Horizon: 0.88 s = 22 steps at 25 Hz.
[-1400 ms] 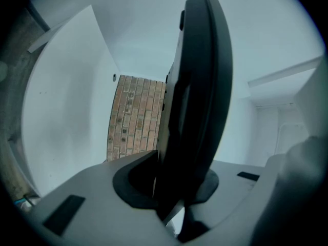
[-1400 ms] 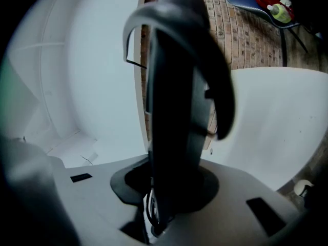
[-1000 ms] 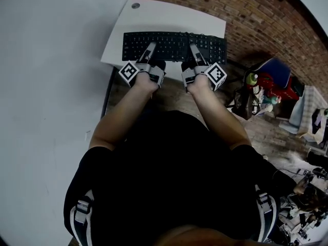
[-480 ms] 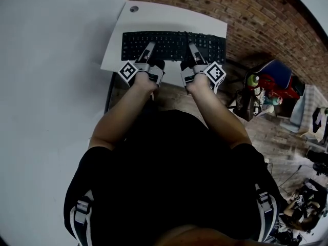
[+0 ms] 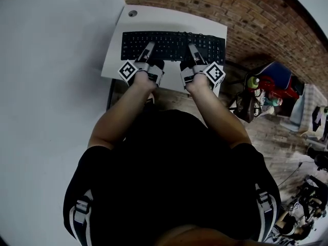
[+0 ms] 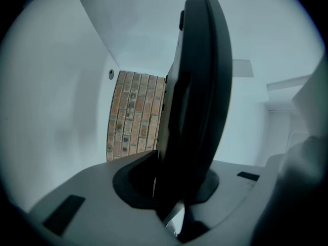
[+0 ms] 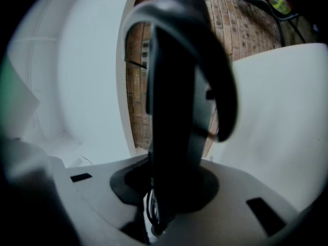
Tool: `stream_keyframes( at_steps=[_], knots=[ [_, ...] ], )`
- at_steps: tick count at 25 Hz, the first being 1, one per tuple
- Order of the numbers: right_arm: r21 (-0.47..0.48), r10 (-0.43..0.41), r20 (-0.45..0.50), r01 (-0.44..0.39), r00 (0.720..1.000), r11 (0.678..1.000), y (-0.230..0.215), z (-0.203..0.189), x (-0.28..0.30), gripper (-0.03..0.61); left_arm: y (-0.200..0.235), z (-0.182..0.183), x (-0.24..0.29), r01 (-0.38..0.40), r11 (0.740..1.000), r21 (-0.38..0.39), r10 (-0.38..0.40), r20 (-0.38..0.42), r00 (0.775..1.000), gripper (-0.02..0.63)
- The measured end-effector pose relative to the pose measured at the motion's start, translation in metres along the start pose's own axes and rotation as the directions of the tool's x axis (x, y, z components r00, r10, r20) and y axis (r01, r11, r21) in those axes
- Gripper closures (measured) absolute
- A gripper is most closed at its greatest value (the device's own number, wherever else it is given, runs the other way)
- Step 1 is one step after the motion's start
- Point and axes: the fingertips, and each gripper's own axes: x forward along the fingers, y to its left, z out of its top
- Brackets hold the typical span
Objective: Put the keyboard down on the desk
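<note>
A black keyboard [image 5: 174,45] is held lengthwise over the white desk [image 5: 154,19], gripped from its near edge on both sides. My left gripper [image 5: 149,47] is shut on the keyboard's left half, and my right gripper [image 5: 191,48] is shut on its right half. In the left gripper view the keyboard [image 6: 197,86] stands edge-on, pinched in the left gripper [image 6: 177,191]. The right gripper view shows the same dark edge of the keyboard [image 7: 177,86] clamped in the right gripper [image 7: 166,188]. Whether the keyboard rests on the desk I cannot tell.
The desk stands against a white wall on the left and has a round cable hole [image 5: 132,13] near its far left corner. The floor [image 5: 246,14] is brick. A chair with red and blue items [image 5: 271,83] stands to the right.
Both grippers have carried the keyboard forward. More of the desk now lies under it, and the desk's near edge has drawn closer to the hands.
</note>
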Motion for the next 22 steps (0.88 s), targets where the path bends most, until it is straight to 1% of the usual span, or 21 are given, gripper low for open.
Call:
stream_keyframes(
  at_steps=[5, 10, 14, 17, 22],
  knots=[
    [-0.005, -0.011, 0.019, 0.011, 1.0, 1.0, -0.006, 0.004, 0.031, 0.462, 0.007, 0.023, 0.025, -0.018, 1.0, -0.014, 0.018, -0.015, 1.0, 0.527],
    [0.012, -0.019, 0.025, 0.019, 0.999, 1.0, -0.012, 0.004, 0.039, 0.463, 0.011, 0.029, 0.032, -0.023, 1.0, -0.016, 0.022, -0.017, 1.0, 0.528],
    [0.003, -0.024, 0.026, 0.023, 0.999, 1.0, -0.017, 0.003, 0.053, 0.463, 0.015, 0.042, 0.039, -0.03, 0.999, -0.02, 0.03, -0.016, 0.999, 0.528],
    [0.015, -0.032, 0.028, 0.031, 0.999, 0.999, -0.018, 0.002, 0.056, 0.462, 0.017, 0.045, 0.041, -0.034, 0.999, -0.021, 0.034, -0.018, 0.999, 0.526],
    [0.007, -0.041, 0.033, 0.041, 0.999, 0.999, -0.024, 0.0, 0.064, 0.463, 0.021, 0.054, 0.045, -0.036, 0.999, -0.026, 0.035, -0.023, 0.999, 0.527]
  ],
)
